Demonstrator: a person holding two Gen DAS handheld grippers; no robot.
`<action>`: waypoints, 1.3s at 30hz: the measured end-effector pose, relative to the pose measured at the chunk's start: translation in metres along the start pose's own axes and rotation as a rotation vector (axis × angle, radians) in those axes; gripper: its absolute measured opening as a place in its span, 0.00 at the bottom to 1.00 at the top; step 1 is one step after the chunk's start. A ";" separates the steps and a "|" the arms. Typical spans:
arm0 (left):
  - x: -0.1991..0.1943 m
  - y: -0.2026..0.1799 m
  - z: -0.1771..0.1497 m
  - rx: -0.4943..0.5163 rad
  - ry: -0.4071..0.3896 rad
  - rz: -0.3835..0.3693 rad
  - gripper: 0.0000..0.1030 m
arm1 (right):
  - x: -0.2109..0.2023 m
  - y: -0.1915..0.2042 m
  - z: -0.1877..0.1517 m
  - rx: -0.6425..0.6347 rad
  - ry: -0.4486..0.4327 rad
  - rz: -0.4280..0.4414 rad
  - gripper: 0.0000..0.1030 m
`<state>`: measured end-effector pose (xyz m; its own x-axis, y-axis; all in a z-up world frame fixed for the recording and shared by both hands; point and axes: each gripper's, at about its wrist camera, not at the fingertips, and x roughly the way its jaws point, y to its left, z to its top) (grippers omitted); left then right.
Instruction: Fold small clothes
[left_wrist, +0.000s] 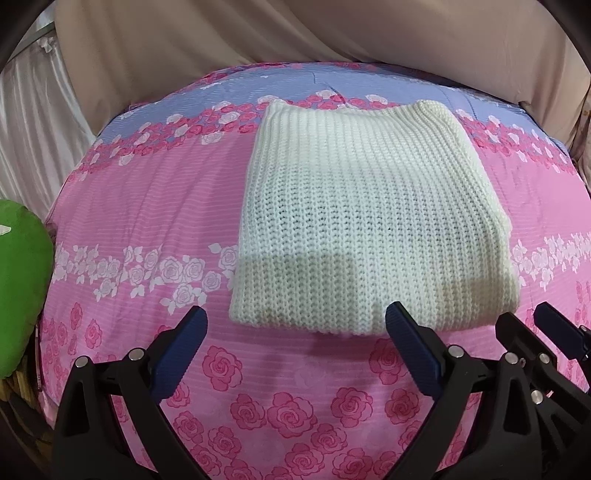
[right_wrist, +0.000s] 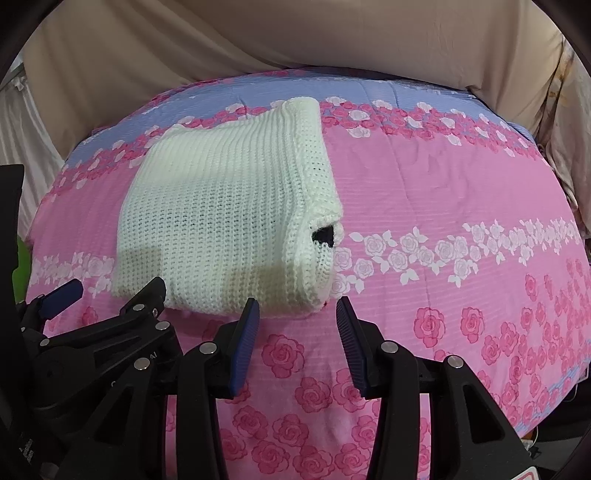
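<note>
1. Nearest to the cameras, both grippers are hovering side by side just off the near edge of the sweater, over the pink rose print. The left gripper (left_wrist: 295, 321) is sitting with its blue fingers spread wide, nothing between them. The right gripper (right_wrist: 297, 314) is also gaping, a bit narrower, and it's empty too.
2. A little further out, the cream knit sweater (left_wrist: 365, 229) is lying flat on the floral bedspread (left_wrist: 147, 206), folded into a chunky rectangle. In the right wrist view a small dark opening is showing at its right side.
3. Off to the left, a green cushion (left_wrist: 22, 288) is poking in at the bedspread's edge.
4. At the far end, a beige sheet (right_wrist: 295, 40) is draping behind the bed.
</note>
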<state>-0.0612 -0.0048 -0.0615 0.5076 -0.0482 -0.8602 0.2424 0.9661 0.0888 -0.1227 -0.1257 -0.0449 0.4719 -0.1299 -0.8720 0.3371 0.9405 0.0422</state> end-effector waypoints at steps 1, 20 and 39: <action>0.001 -0.001 0.000 0.003 0.001 0.002 0.92 | 0.000 0.000 0.000 0.001 0.002 -0.002 0.43; 0.007 -0.002 0.007 0.006 0.014 0.000 0.92 | 0.007 0.000 0.007 0.005 0.010 -0.019 0.43; 0.021 0.006 0.029 0.000 0.128 -0.010 0.92 | 0.018 0.004 0.030 0.026 0.081 -0.025 0.43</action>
<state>-0.0253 -0.0073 -0.0645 0.3959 -0.0252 -0.9180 0.2472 0.9657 0.0801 -0.0882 -0.1341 -0.0457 0.3955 -0.1268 -0.9097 0.3698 0.9286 0.0313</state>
